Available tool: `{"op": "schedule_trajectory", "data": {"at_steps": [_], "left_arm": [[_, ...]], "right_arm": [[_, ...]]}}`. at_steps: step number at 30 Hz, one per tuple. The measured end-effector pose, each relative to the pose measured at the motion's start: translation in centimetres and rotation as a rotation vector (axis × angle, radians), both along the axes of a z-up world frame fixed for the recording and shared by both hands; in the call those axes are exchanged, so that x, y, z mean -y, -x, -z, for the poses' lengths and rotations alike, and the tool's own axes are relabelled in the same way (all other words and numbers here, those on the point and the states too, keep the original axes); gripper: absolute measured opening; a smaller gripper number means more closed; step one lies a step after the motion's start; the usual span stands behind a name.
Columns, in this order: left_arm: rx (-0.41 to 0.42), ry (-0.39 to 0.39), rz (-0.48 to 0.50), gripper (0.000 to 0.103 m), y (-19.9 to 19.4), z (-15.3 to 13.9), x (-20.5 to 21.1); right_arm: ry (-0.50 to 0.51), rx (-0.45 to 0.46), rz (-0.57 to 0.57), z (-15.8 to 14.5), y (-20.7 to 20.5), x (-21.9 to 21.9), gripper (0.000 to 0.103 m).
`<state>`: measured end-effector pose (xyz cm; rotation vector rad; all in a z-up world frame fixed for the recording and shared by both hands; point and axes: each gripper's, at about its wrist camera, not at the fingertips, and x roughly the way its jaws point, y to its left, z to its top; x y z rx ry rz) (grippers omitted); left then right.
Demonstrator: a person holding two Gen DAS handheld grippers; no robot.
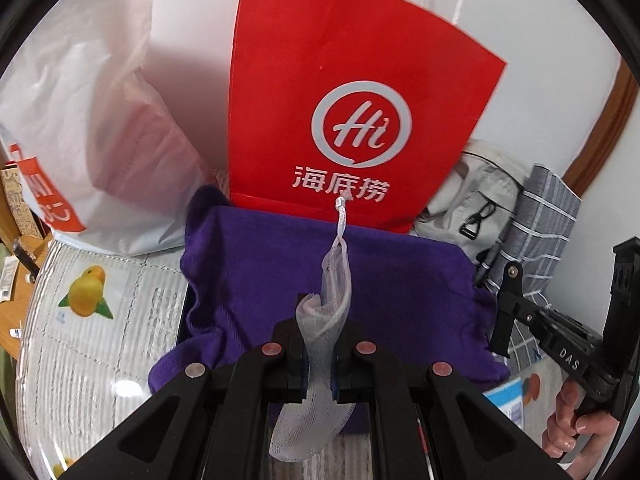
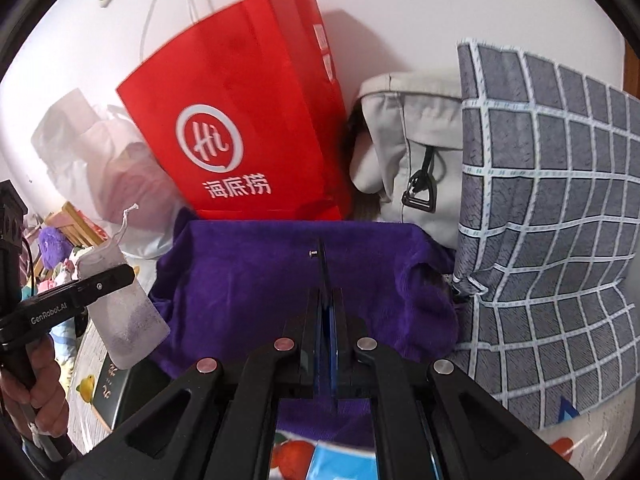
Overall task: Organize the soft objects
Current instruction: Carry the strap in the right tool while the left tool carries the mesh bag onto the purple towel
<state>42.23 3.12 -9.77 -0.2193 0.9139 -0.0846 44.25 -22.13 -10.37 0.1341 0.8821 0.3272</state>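
My left gripper (image 1: 318,320) is shut on a white mesh pouch (image 1: 334,280) with a drawstring and holds it above a purple cloth (image 1: 260,272) draped over a box. The pouch also shows in the right wrist view (image 2: 124,312), clamped in the left gripper (image 2: 108,284). My right gripper (image 2: 326,292) is shut with nothing between its fingers, hovering over the purple cloth (image 2: 256,280). It shows at the right edge of the left wrist view (image 1: 508,300).
A red paper bag (image 1: 344,92) stands behind the cloth against the wall. A white plastic bag (image 1: 92,140) is to its left. A grey fabric bag (image 2: 416,152) and a grey checked pillow (image 2: 552,208) are on the right. A white quilted surface (image 1: 100,340) lies underneath.
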Motion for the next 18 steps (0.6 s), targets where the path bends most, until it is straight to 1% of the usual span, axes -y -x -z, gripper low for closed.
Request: {"op": "schedule_trajectory", "data": {"at_steps": [2, 7, 9, 14, 18], "left_arm": [[-0.004, -0.006, -0.005, 0.007, -0.9, 0.3, 0.1], [-0.019, 0.013, -0.019, 0.007, -2.7, 1.6, -0.2], [-0.020, 0.025, -0.022, 0.007, -3.2, 2.1, -0.4], [-0.028, 0.008, -0.024, 0.007, -3.9, 2.7, -0.9], [-0.035, 0.009, -0.036, 0.007, -4.3, 3.0, -1.5]], "right_arm": [[-0.005, -0.015, -0.005, 0.6, -0.8, 0.0, 0.003], [-0.017, -0.045, -0.034, 2.0, -2.2, -0.2, 0.003], [-0.035, -0.052, -0.041, 2.4, -2.7, 0.0, 0.003], [-0.112, -0.101, -0.056, 3.5, -4.3, 0.8, 0.003], [-0.130, -0.119, -0.050, 3.7, -4.7, 1.2, 0.003]]}}
